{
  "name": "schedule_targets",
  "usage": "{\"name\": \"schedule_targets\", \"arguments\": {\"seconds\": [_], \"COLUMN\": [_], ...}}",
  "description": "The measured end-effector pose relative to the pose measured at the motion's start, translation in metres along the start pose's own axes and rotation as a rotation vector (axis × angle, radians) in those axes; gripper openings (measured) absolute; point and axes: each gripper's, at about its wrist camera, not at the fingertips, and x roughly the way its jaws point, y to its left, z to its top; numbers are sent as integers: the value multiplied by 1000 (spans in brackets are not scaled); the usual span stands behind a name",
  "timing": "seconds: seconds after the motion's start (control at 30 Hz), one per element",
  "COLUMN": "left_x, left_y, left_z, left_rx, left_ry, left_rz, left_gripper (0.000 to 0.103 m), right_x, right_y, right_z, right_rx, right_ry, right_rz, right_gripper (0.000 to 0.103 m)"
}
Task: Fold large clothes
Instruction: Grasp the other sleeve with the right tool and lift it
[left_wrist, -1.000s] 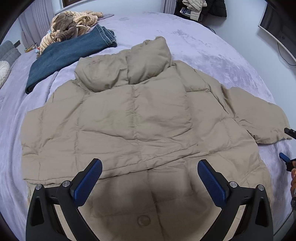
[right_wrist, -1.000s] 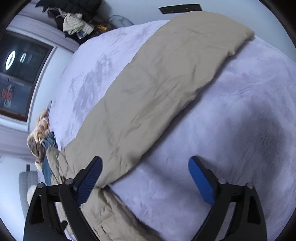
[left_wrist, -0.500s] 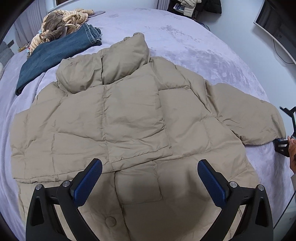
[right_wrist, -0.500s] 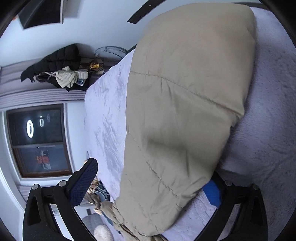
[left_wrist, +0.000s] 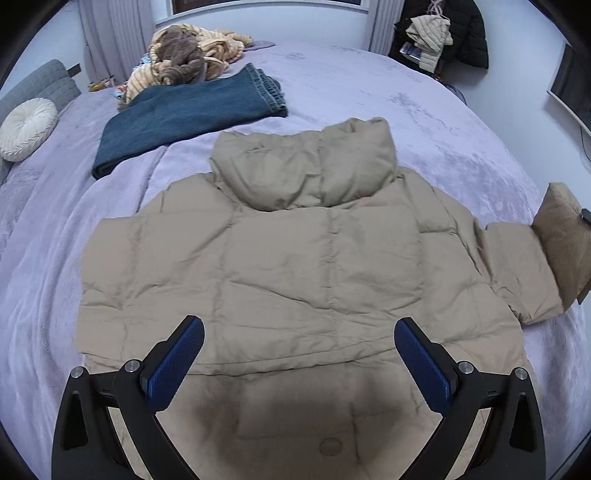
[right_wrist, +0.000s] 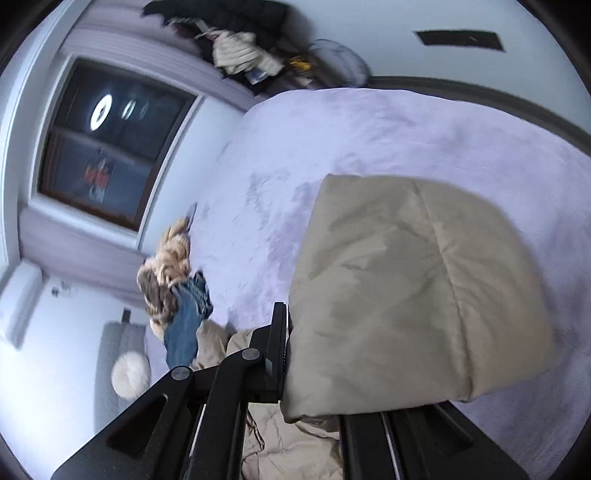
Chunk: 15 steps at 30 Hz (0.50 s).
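That puffy jacket (left_wrist: 295, 266) spread mid-frame on the bed (left_wrist: 369, 85) looks light, soft and slippery, so the cuff's a good hold: right gripper (right_wrist: 314, 369) just clamped the sleeve (right_wrist: 406, 295), left gripper (left_wrist: 295, 365) gaping, empty.

A puffer jacket (left_wrist: 295, 266) lies flat on the bed (left_wrist: 424, 110), collar toward the far side. Behind it to the left lie folded jeans (left_wrist: 192, 114), with a heap of clothes (left_wrist: 188, 62) beyond them and a round cushion (left_wrist: 27, 127) at the bed's left edge. At right, the jacket's sleeve (right_wrist: 406, 288) is raised off the bed. The left hand-held gripper (left_wrist: 299, 354) hangs over the jacket's near hem.
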Motion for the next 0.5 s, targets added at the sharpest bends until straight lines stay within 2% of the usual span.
{"name": "schedule_targets", "arguments": {"seconds": [0.13,0.2,0.27,0.37,0.5], "left_x": [-3,-6,-6,-3,6], "left_y": [38,57,76,99,119], "left_z": [0,-2,-6,-13,-18], "left_rx": [-53,-79,-91,-110,-125], "left_ry": [-11,-26,-28,-25,-12], "left_rz": [53,70,99,133,145], "left_gripper": [103,103,103,103,103], "right_x": [42,69,96,139,178], "right_y": [110,157,187,198,181], "right_z": [-38,-75,-119,-167,-207], "right_rx": [-326,-481,-588,-639,-595], "right_ry": [79,144,215,314,402], "right_rz": [23,42,33,-11,-82], "right_gripper": [7,7,7,7,7]}}
